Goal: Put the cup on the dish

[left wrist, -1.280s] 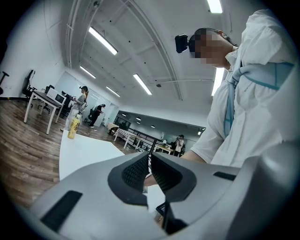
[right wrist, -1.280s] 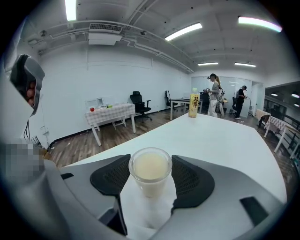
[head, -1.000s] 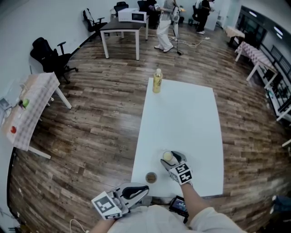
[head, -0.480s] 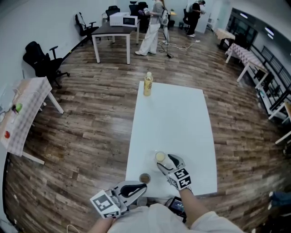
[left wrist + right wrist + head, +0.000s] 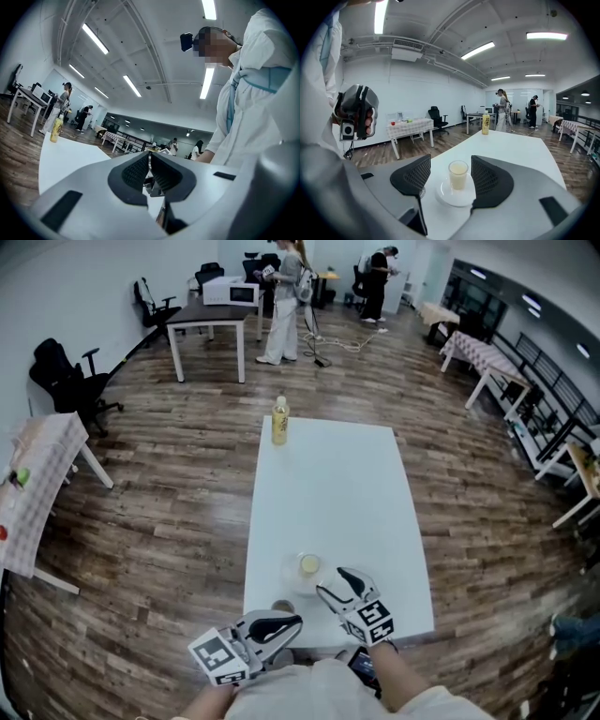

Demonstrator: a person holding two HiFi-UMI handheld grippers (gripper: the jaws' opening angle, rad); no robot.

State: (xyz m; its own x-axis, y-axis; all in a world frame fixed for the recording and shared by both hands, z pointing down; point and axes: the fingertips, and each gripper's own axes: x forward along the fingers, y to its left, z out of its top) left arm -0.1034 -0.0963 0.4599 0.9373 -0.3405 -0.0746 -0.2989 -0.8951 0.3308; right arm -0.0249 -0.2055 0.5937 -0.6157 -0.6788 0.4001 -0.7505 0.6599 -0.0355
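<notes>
Filled cup (image 5: 458,174) stands on the dish (image 5: 446,197) by the desk's (image 5: 328,474) near edge; probably light, spillable, best gripped mid-wall; right tool (image 5: 450,165) spread, empty; left tool (image 5: 149,161) pressed together.

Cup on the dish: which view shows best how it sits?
The right gripper view: the cup stands upright on the dish, close and unobstructed. The head view shows it only small, from above. The left gripper view does not show it.
</notes>
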